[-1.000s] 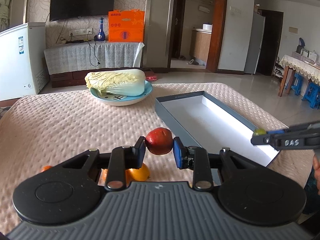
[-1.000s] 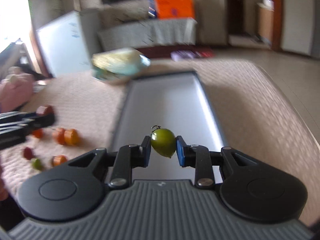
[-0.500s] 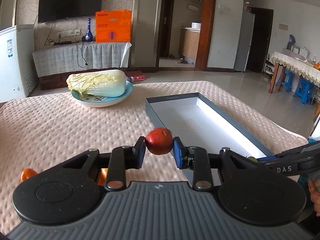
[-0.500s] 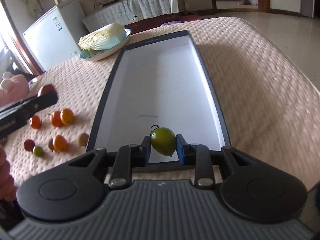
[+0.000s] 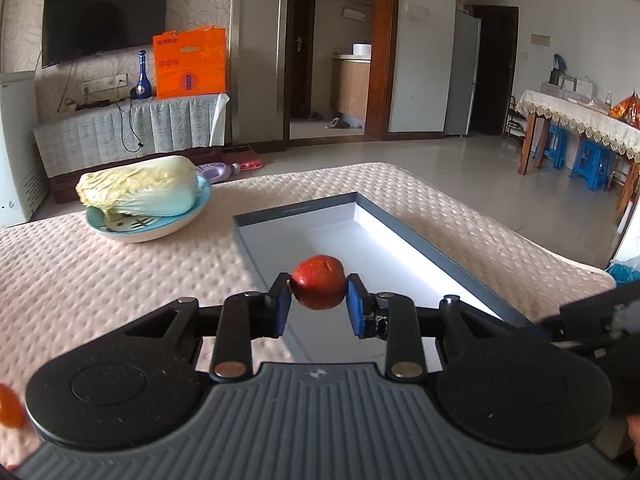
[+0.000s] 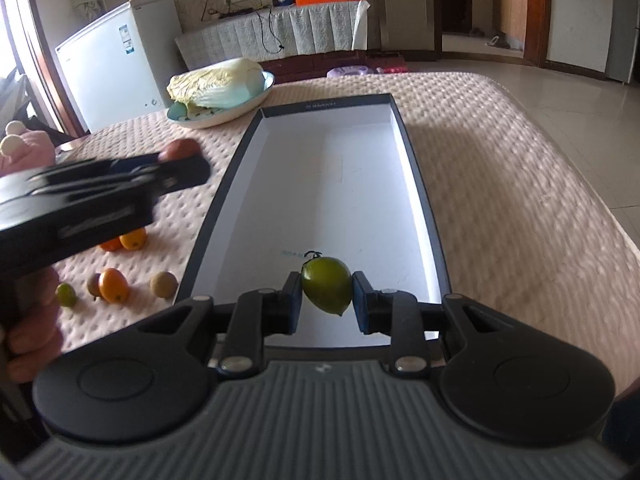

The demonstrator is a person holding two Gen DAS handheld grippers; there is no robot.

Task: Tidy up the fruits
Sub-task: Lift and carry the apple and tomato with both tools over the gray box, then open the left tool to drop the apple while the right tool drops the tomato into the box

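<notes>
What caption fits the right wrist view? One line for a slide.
Right gripper pinches a green fruit above the empty box; left gripper brings a red fruit.

Quilted beige bed (image 6: 500, 168): box (image 6: 416, 184), cabbage plate (image 6: 224, 118), loose fruits (image 6: 114, 284).

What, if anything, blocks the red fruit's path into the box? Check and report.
Nothing visible does. The left tongs hold the red fruit just past the near-left rim of the open box, whose white floor is bare. The right tongs, gripping a green fruit, sit at the box's near end, off to the side.
</notes>
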